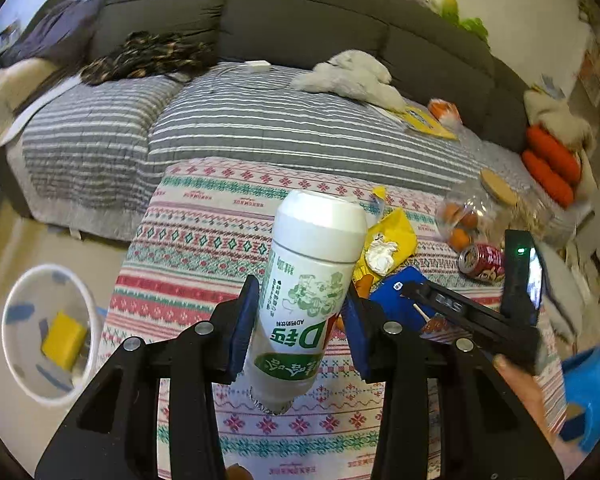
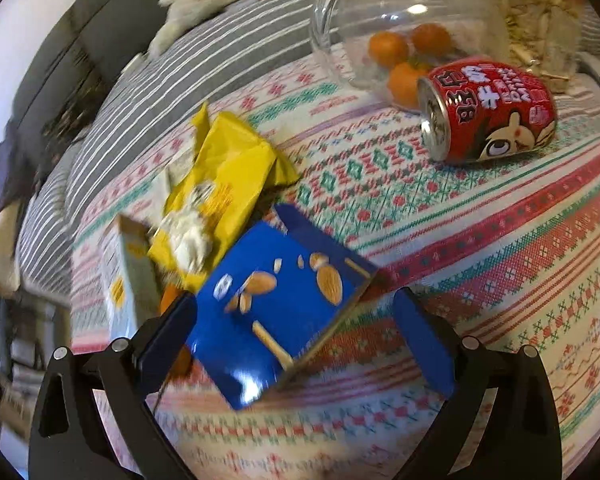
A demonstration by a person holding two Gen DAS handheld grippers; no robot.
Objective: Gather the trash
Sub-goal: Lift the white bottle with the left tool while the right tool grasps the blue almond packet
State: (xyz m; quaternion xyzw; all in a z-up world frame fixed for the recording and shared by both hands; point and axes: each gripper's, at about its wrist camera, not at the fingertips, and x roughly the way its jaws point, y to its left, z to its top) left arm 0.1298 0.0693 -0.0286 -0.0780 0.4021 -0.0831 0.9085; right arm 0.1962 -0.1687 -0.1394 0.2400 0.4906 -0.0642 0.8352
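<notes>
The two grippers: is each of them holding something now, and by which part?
The left gripper holds the white drink bottle across its labelled middle. The right gripper holds nothing; its open jaws stand around the blue snack box.

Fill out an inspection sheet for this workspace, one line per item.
Surface: patterned tablecloth, littered.
Job's things: white bottle in left gripper; blue box, yellow wrapper, red can lying on cloth; bin on floor.
Clutter: jar on its side with oranges.
Grippers: left shut on bottle; right gripper open around blue box.
Cables: nothing seen.
Surroundings: grey sofa, striped blanket, soft toys.
</notes>
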